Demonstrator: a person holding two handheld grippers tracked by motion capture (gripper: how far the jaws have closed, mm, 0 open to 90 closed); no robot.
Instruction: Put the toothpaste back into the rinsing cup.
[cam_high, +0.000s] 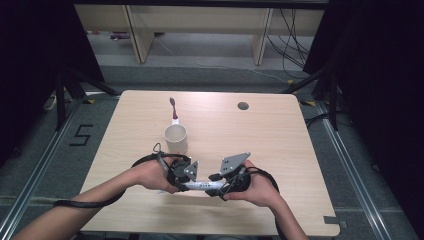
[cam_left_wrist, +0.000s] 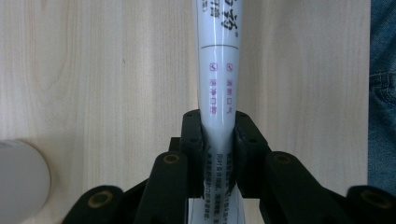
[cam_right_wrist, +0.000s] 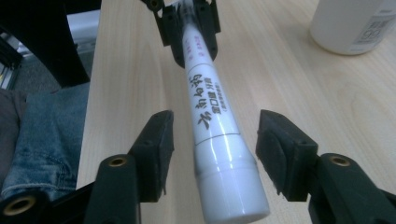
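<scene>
A white toothpaste tube (cam_high: 200, 185) with black and pink print is held level just above the table's near edge. My left gripper (cam_high: 181, 178) is shut on the tube's flat tail end (cam_left_wrist: 218, 122). The tube's capped end (cam_right_wrist: 233, 186) lies between the fingers of my right gripper (cam_right_wrist: 215, 144), which stands open around it without touching. In the high view the right gripper (cam_high: 220, 184) faces the left one across the tube. A cream cup (cam_high: 176, 138) stands behind the hands, and a toothbrush (cam_high: 173, 109) with a dark red head lies beyond it.
The light wooden table (cam_high: 280, 145) has a round cable hole (cam_high: 243, 106) at the back right. The cup's base (cam_right_wrist: 355, 25) stands close at the upper right of the right gripper view. The person's jeans (cam_right_wrist: 42, 135) sit at the table's near edge.
</scene>
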